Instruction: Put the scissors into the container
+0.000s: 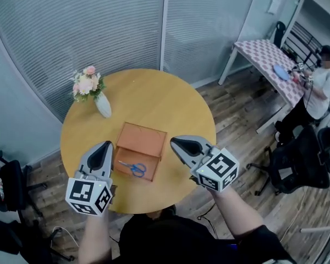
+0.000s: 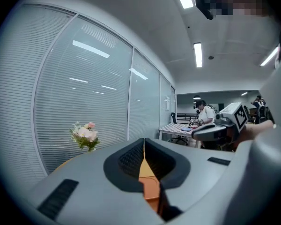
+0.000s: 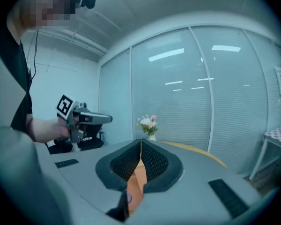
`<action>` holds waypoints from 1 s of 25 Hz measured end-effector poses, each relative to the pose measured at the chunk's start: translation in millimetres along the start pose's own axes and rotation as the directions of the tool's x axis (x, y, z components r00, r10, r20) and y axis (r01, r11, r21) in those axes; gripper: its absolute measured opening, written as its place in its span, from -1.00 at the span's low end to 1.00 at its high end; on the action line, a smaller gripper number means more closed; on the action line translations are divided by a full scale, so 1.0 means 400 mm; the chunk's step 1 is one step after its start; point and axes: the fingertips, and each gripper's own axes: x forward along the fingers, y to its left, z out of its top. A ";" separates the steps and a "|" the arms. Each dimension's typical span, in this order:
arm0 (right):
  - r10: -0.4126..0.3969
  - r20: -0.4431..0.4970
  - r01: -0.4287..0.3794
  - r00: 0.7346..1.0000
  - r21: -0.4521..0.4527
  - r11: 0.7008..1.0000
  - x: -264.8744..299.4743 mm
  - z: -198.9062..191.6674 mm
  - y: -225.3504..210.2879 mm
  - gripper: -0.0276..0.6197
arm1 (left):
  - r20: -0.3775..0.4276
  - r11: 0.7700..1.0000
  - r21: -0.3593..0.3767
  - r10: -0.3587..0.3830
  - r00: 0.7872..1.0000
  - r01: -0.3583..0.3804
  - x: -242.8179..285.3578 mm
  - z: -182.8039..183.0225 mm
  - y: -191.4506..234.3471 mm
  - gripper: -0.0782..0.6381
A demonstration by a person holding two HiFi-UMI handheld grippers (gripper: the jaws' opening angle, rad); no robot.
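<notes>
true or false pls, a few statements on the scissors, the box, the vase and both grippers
1. The scissors lie inside the container. True.
2. The right gripper holds the scissors. False: its jaws are shut on nothing.
3. The left gripper has its jaws wide apart. False: they are together.
4. The vase stands upright on the table, beyond the container. True.

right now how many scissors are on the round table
1. The blue-handled scissors lie in the orange container on the near part of the round table. No other pair shows on it.
</notes>
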 end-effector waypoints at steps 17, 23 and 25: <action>-0.146 0.302 0.158 0.942 -0.014 0.987 -0.059 0.213 0.057 -0.81 | 0.082 0.998 0.018 0.059 0.995 -0.061 -0.100 0.078 0.054 -0.73; -0.144 0.289 0.160 0.947 -0.030 0.987 -0.045 0.200 0.067 -0.81 | 0.073 0.998 0.002 0.062 0.995 -0.062 -0.102 0.052 0.060 -0.73; -0.145 0.280 0.159 0.949 -0.028 0.987 -0.041 0.188 0.068 -0.81 | 0.069 0.998 -0.002 0.063 0.996 -0.063 -0.101 0.045 0.060 -0.73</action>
